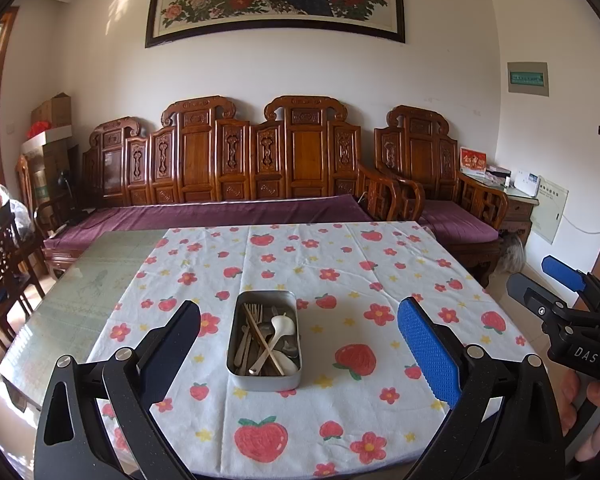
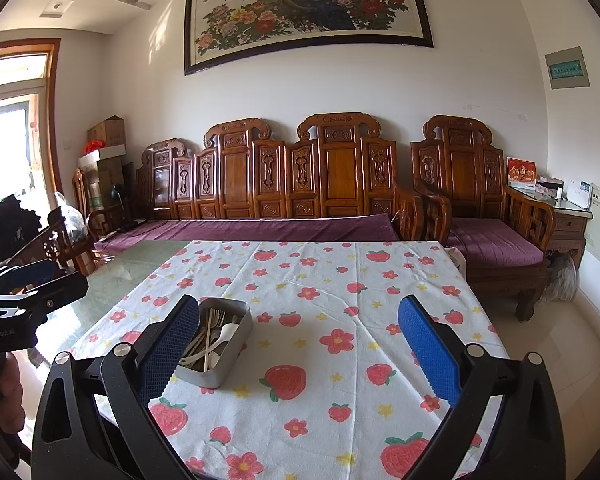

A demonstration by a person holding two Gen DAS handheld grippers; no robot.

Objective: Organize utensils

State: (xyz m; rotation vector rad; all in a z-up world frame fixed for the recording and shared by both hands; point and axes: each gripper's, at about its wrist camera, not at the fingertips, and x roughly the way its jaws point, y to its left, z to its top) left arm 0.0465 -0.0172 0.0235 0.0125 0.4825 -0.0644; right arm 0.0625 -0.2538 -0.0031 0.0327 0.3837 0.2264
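A metal tin (image 1: 265, 378) stands on the strawberry-print tablecloth (image 1: 340, 276). It holds a jumble of utensils: forks, wooden chopsticks (image 1: 262, 338) and white spoons (image 1: 282, 326). My left gripper (image 1: 298, 312) is open and empty, held above the table with the tin between its fingers in view. My right gripper (image 2: 298, 312) is open and empty; the tin (image 2: 220, 368) lies by its left finger (image 2: 168, 344). The right gripper also shows at the right edge of the left wrist view (image 1: 540, 284), and the left gripper shows at the left edge of the right wrist view (image 2: 32, 284).
The cloth covers the right part of a glass-topped table (image 1: 80, 296). A carved wooden sofa (image 1: 240, 168) with purple cushions stands behind the table, an armchair (image 1: 440, 184) to its right. Wooden chairs (image 1: 4, 272) stand at the left.
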